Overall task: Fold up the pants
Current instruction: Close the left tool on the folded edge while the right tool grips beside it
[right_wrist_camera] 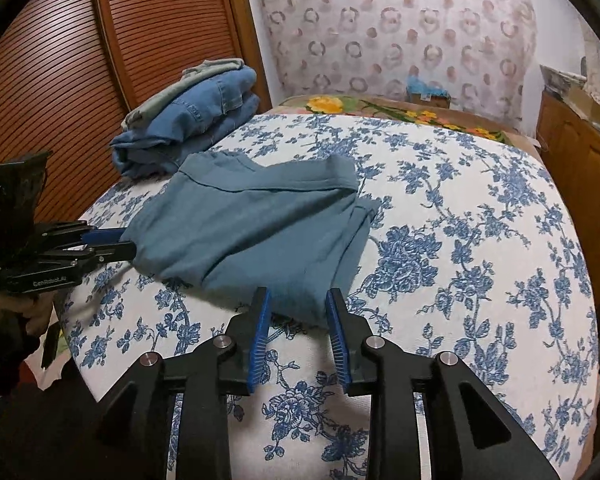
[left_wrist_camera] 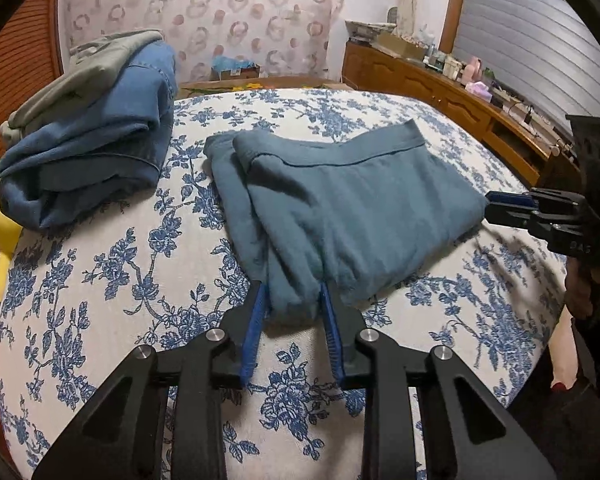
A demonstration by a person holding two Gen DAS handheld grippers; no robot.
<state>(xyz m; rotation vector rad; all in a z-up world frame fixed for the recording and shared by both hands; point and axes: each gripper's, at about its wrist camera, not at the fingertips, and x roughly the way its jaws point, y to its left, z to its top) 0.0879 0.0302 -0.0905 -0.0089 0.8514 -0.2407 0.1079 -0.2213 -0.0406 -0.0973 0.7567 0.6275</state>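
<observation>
Pants [left_wrist_camera: 340, 208] lie folded in a soft teal bundle in the middle of the bed [left_wrist_camera: 140, 280], on its white cover with blue flowers. In the left wrist view the bundle fills the middle, and its near edge dips toward 6 o'clock, in between the blue pads of the left gripper [left_wrist_camera: 293, 300]. The pads stand apart with a thick lump of cloth between them. They seem to touch it on both sides, but the far tips are hidden in the cloth, so I cannot tell if they squeeze it or just sit beside it.

The right gripper [right_wrist_camera: 298, 304] looks the same in its own view. A corner of the pants sits between its wide-apart pads, and the bundle stretches off toward 11 o'clock. I cannot tell if it grips. In the left wrist view this gripper pokes in at 3 o'clock at the edge of the cloth, and its body is cut off by the round frame.

A stack of folded clothes [left_wrist_camera: 88, 140], blue jeans with a grey piece on top, sits toward 10 o'clock, apart from the pants. A yellow thing [left_wrist_camera: 2, 216] peeks out at 9 o'clock, mostly hidden. A wooden dresser [left_wrist_camera: 440, 80] at 2 o'clock holds small blurry things.
</observation>
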